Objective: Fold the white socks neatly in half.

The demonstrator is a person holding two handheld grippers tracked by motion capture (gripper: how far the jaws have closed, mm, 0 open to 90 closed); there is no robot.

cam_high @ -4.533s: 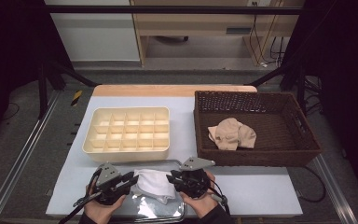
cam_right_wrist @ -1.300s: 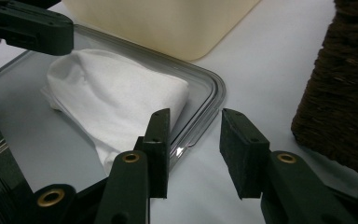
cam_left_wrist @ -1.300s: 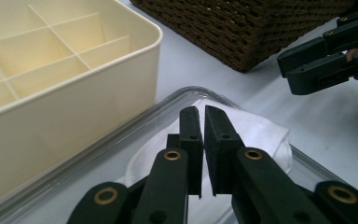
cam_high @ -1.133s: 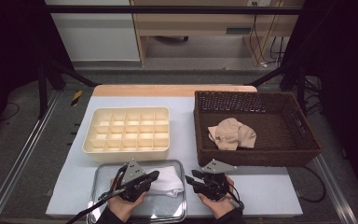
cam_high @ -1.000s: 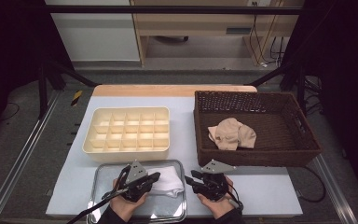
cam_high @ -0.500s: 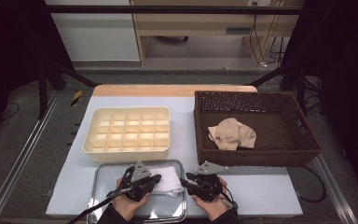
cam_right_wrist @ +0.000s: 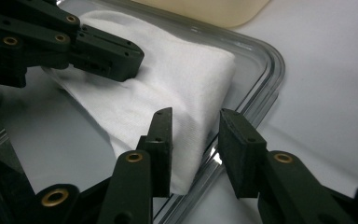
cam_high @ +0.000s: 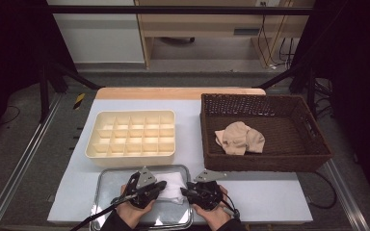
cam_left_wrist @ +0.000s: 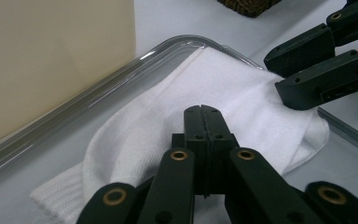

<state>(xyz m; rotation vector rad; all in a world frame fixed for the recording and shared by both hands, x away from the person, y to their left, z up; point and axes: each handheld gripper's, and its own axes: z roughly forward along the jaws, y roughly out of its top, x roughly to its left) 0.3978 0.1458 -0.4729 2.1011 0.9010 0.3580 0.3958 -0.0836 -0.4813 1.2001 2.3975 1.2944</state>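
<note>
Since the earliest frame both grippers have shifted right over the one metal tray (cam_high: 103,192). One white sock (cam_high: 172,187) lies in the tray's right half. Left gripper (cam_left_wrist: 202,112): jaws fully together, resting on the sock. Right gripper (cam_right_wrist: 193,135): jaws apart, just been closing, straddling the sock's edge and tray rim. Beyond the tray: one compartment box (cam_high: 131,139), one wicker basket (cam_high: 270,166).

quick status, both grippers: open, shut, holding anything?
Left gripper: shut, jaws together over the white sock; a pinch of fabric cannot be told.
Right gripper: open, jaws just been closing, sock edge between them, not clamped.
</note>
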